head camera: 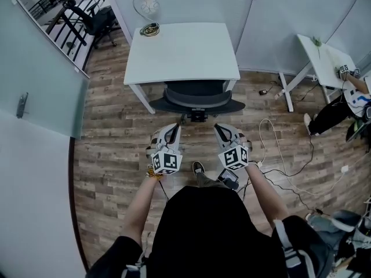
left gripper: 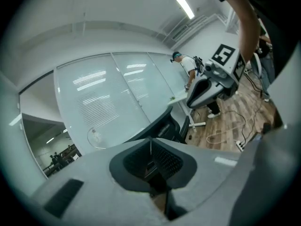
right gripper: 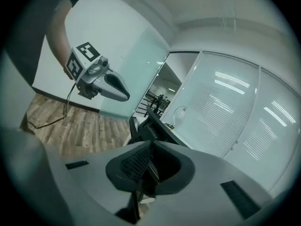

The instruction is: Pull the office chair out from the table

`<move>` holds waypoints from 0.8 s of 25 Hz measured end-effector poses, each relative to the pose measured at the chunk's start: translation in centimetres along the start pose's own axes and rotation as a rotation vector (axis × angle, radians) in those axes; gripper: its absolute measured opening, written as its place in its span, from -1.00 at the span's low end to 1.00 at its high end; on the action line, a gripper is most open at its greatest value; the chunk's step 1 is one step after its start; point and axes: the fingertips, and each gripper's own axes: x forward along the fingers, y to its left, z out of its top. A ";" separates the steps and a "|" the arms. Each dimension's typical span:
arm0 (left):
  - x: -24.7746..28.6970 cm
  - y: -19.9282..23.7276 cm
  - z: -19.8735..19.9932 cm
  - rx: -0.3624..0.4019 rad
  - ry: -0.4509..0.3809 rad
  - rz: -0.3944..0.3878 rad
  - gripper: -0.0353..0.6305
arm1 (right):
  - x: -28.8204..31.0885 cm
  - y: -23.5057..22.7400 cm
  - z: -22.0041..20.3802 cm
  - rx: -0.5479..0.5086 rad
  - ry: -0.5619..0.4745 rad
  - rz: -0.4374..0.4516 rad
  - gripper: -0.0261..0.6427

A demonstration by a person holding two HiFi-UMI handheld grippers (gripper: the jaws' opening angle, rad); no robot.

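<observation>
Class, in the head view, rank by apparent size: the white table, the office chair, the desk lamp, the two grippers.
1. white table
2. office chair
3. left gripper and right gripper: alike; nearness to the camera enlarges them
4. desk lamp, only slightly smaller

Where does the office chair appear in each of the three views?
Head view: upper centre, office chair tucked under the white table.
Left gripper view: office chair near the middle, slightly right.
Right gripper view: office chair near the middle, slightly left.
Shared landmark: ring lamp.
</observation>
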 end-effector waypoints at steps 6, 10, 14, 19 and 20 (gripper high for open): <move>5.0 0.4 -4.7 0.241 0.140 -0.117 -0.82 | 4.0 -1.3 -3.9 -0.132 0.094 0.087 -0.88; 7.9 0.7 -7.1 0.328 0.199 -0.198 -0.60 | 6.5 -1.5 -6.7 -0.218 0.160 0.145 -0.67; 9.9 0.0 -9.3 0.474 0.257 -0.301 -0.50 | 8.7 -1.0 -9.4 -0.263 0.220 0.208 -0.63; 11.3 -0.8 -12.5 0.582 0.324 -0.387 -0.48 | 10.2 -0.6 -12.0 -0.324 0.280 0.244 -0.61; 11.6 -0.7 -13.3 0.567 0.346 -0.400 -0.45 | 10.4 -0.6 -12.3 -0.324 0.288 0.247 -0.61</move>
